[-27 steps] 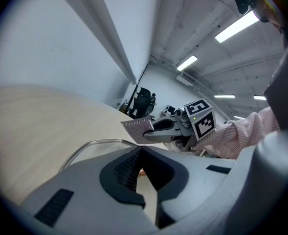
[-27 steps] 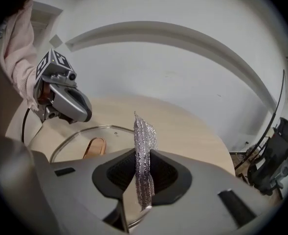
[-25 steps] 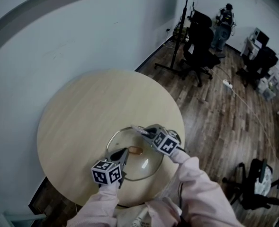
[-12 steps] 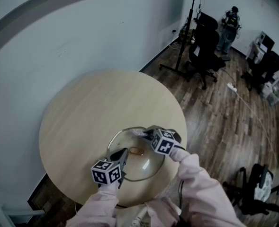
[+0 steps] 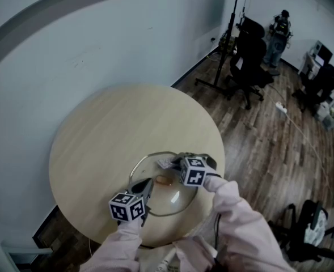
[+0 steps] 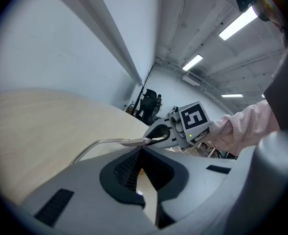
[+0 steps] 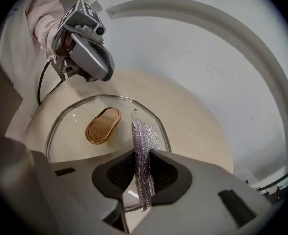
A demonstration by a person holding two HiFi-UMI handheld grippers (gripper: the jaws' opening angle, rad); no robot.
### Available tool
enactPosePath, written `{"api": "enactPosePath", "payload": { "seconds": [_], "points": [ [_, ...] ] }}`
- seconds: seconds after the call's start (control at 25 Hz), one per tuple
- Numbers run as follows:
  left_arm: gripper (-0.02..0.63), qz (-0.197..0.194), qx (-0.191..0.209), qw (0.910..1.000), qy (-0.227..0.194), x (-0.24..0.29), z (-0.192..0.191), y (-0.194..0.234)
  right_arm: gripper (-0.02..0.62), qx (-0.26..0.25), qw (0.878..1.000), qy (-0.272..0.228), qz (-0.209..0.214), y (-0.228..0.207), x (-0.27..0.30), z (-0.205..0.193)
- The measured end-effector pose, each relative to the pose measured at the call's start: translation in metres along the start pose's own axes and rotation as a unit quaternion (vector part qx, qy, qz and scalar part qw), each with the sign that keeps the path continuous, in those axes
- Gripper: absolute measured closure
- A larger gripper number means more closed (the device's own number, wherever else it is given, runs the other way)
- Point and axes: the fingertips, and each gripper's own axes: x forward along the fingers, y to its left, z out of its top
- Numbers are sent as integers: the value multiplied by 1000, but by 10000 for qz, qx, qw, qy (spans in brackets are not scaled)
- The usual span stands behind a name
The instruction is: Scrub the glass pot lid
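Bare counter point(image 5: 110, 129) lay open beyond and left of the lid point(image 5: 168, 202). Over the lid, the left gripper point(image 5: 144, 186) clamped the near rim and the right gripper point(image 5: 175, 163), holding a scrubber point(image 7: 140, 146), crowded the far side.

Probably an office, swivel chairs point(image 5: 250, 49), wood floor point(image 5: 269, 146)

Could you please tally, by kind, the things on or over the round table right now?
glass pot lid: 1
mesh scrubbing cloth: 1
grippers: 2, left gripper and right gripper
total: 4
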Motion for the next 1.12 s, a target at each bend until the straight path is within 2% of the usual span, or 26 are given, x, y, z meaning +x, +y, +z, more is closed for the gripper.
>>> {"api": "enactPosePath", "payload": {
  "seconds": [0.36, 1.12],
  "points": [
    [609, 189, -35, 9997, -126, -10, -2, 1, 509, -474, 9986, 166, 180, 14, 0, -6],
    [609, 414, -221, 9986, -235, -15, -21, -9, 509, -1070, 9925, 430, 398, 27, -6, -17]
  ]
}}
